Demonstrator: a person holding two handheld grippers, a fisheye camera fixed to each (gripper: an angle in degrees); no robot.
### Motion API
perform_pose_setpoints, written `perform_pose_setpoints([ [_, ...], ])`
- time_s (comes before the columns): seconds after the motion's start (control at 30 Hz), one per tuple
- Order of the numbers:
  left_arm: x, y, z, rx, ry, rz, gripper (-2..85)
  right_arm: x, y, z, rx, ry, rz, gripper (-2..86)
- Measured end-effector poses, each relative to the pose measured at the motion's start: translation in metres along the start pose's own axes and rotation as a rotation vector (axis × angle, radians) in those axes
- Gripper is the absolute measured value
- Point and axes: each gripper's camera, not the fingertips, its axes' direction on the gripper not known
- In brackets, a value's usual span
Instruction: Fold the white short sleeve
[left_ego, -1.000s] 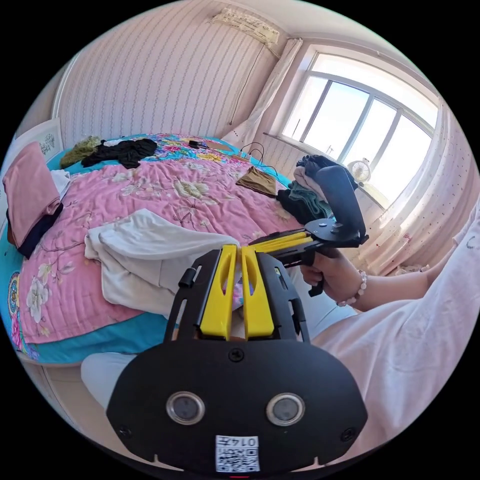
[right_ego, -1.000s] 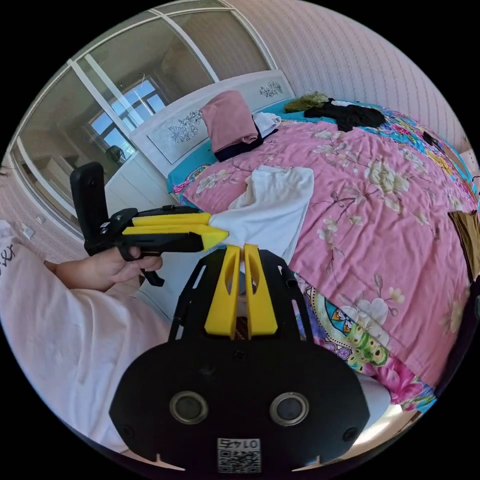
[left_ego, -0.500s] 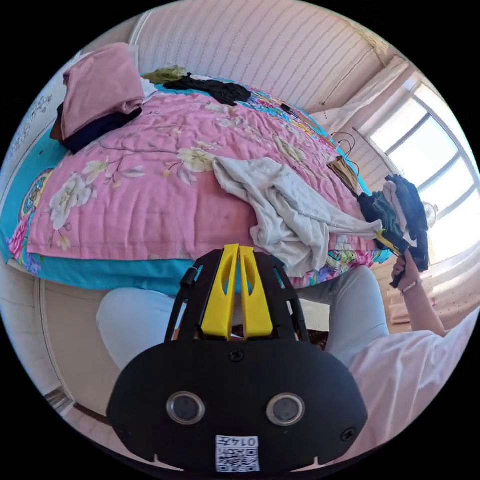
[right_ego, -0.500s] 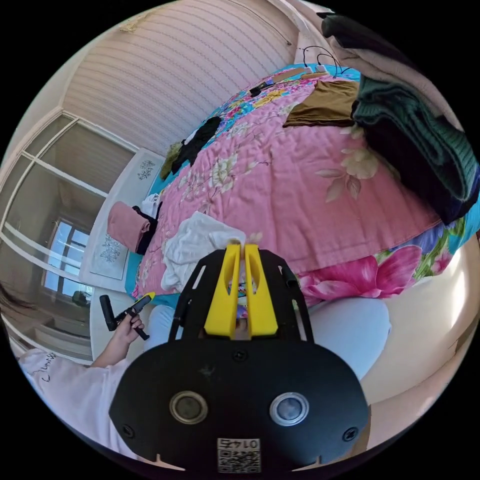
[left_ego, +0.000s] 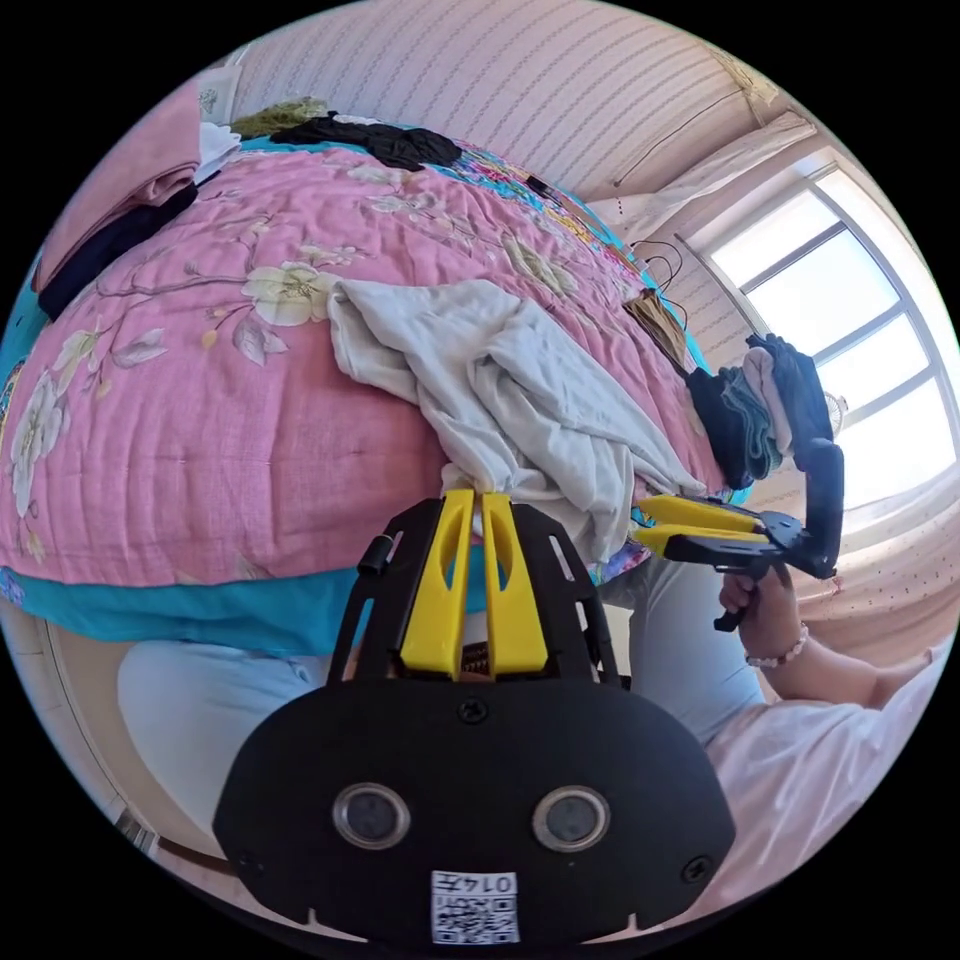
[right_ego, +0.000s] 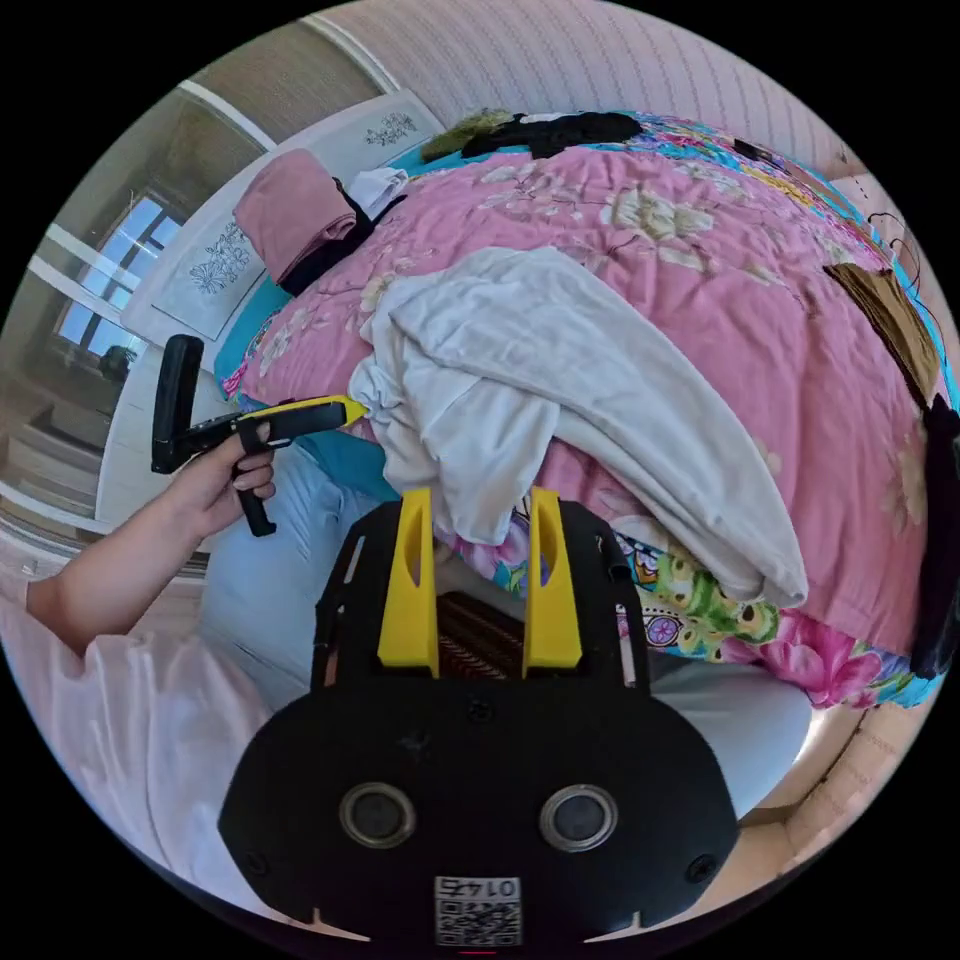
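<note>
The white short sleeve shirt (left_ego: 500, 390) lies crumpled on the pink flowered quilt (left_ego: 200, 430), draped over the bed's near edge. My left gripper (left_ego: 466, 495) is shut, with the shirt's lower edge pinched at its tips. In the right gripper view the shirt (right_ego: 560, 370) spreads across the quilt (right_ego: 800, 330), and the left gripper (right_ego: 355, 408) holds its left edge. My right gripper (right_ego: 482, 500) is open, jaws wide apart, with a hanging fold of the shirt between them but not pressed. The left gripper view shows the right gripper (left_ego: 640, 520) beside the shirt's right end.
A folded pink cloth (right_ego: 295, 205) over a dark one sits by the headboard. A black garment (left_ego: 370, 140) lies at the far side, a brown one (right_ego: 885, 305) to the right. A pile of dark and green clothes (left_ego: 760, 410) stands near the window (left_ego: 830, 330). The person's legs (left_ego: 220, 700) are against the bed.
The right gripper has opened and let go of the shirt corner it was pulling. The left gripper has come back to the shirt and closed on its near edge. Both views swung.
</note>
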Motion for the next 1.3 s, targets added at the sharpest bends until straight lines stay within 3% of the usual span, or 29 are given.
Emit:
perform_pose_setpoints([
  [0.1, 0.001, 0.006, -0.017, 0.024, -0.02, -0.013, -0.9, 0.001, -0.013, 0.027, -0.178, -0.069, 0.043, 9.1],
  [0.17, 0.003, 0.01, -0.03, 0.047, -0.036, 0.008, -0.9, 0.006, -0.009, 0.012, -0.16, -0.143, 0.077, 5.4],
  [0.47, 0.027, 0.038, -0.141, 0.276, 0.073, 0.097, -1.0, 0.027, 0.061, -0.172, 0.224, -0.446, 0.085, 1.5],
  [0.73, 0.081, 0.062, -0.271, 0.563, 0.132, 0.197, -1.0, 0.009, 0.103, -0.328, 0.58, -0.708, -0.118, 0.6],
  [1.07, 0.139, 0.094, -0.388, 0.844, 0.175, 0.312, -1.0, -0.067, 0.122, -0.425, 0.819, -0.703, -0.294, 0.3],
  [1.3, 0.184, 0.077, -0.468, 0.947, 0.37, 0.408, -1.0, -0.141, 0.108, -0.519, 0.965, -0.373, -0.494, 0.1],
])
